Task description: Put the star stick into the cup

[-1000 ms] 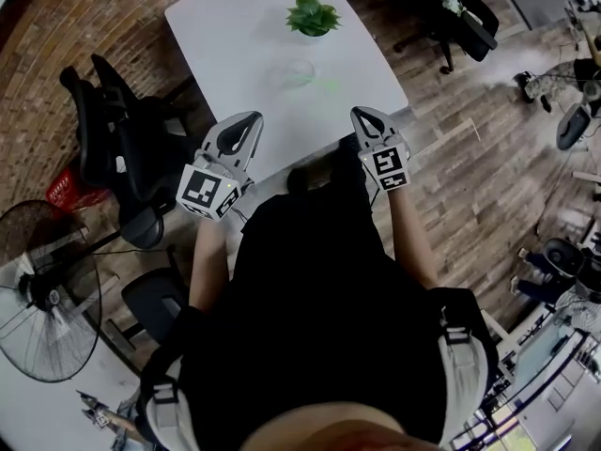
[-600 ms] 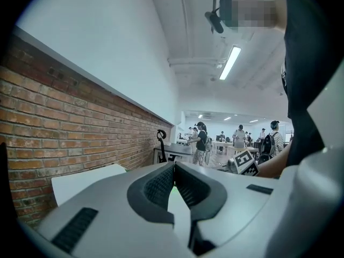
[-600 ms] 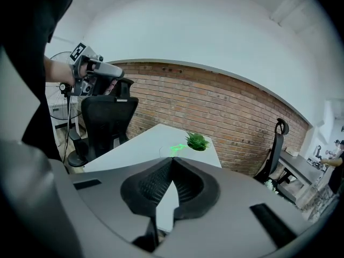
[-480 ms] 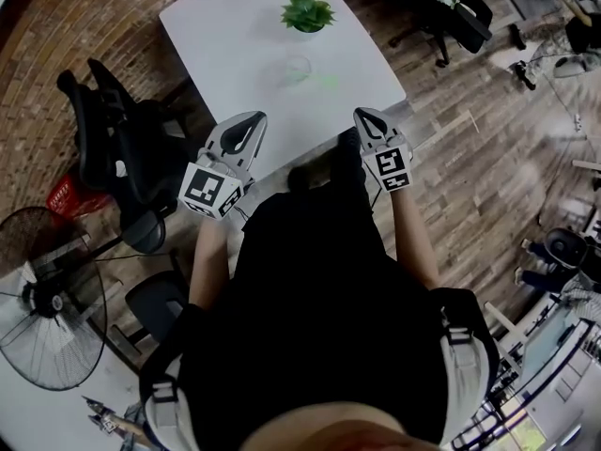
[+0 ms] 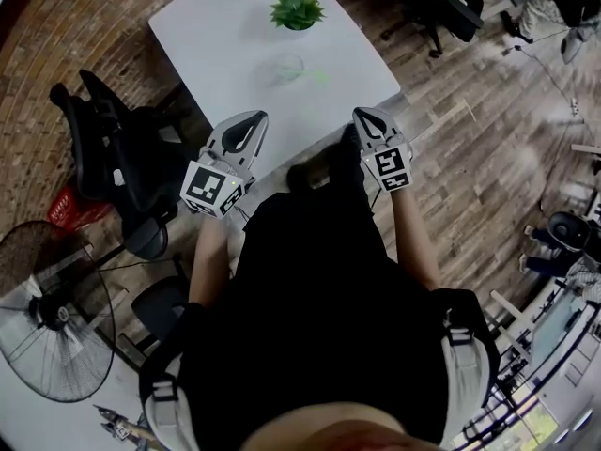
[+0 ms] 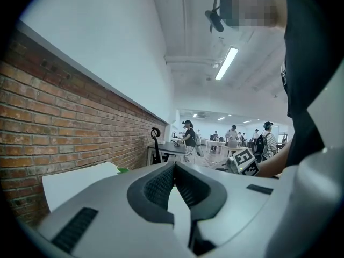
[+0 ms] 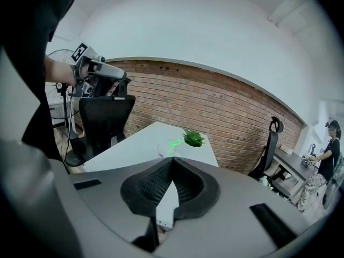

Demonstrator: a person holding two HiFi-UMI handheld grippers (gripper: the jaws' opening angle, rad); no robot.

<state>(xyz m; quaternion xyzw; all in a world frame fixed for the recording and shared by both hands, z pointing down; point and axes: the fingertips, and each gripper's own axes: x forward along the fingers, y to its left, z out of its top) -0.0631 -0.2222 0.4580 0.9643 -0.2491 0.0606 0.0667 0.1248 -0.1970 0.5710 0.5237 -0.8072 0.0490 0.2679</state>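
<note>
A clear cup (image 5: 288, 67) stands on the white table (image 5: 225, 36), with the green star stick (image 5: 315, 79) lying just right of it. In the right gripper view the cup (image 7: 163, 148) and the stick (image 7: 174, 143) lie well ahead of the jaws. My left gripper (image 5: 252, 117) and my right gripper (image 5: 361, 114) hover side by side over the table's near edge, short of both objects. Both are shut with nothing between the jaws, as the left gripper (image 6: 173, 164) and the right gripper (image 7: 172, 159) show in their own views.
A small potted plant (image 5: 297, 9) sits at the table's far end, behind the cup. Black office chairs (image 5: 122, 163) stand left of the table, another chair (image 5: 441, 7) at the far right. A floor fan (image 5: 52, 313) stands at the lower left. A brick wall runs behind the table.
The head view has drifted, so the table, cup and plant sit a little further left and up. Both grippers stay shut in nearly the same place.
</note>
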